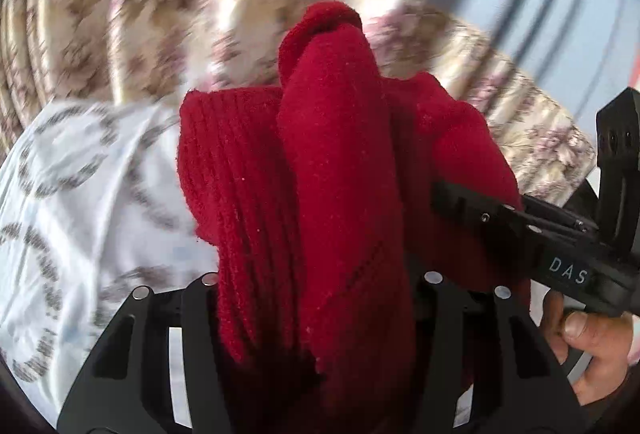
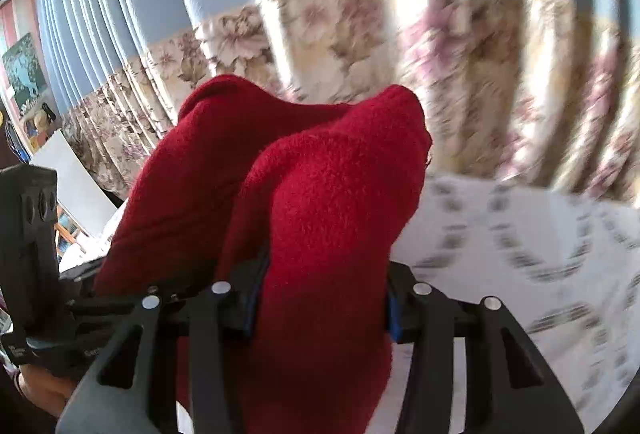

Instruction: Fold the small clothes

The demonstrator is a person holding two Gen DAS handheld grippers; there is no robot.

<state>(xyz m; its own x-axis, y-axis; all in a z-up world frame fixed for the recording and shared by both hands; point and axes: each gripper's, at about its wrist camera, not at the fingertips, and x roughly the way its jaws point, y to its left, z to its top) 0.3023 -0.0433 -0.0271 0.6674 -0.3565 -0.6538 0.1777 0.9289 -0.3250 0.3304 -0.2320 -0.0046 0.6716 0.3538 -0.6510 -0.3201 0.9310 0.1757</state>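
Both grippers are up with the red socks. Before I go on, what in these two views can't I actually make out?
- Left gripper fingertips: left wrist view, buried under the red socks.
- Right gripper pads: right wrist view, mostly covered by the same fabric.
- The socks' lower ends: cut off by the bottom edge in both views.
- Patterned bedsheet and floral curtain: motion-blurred, print unreadable.
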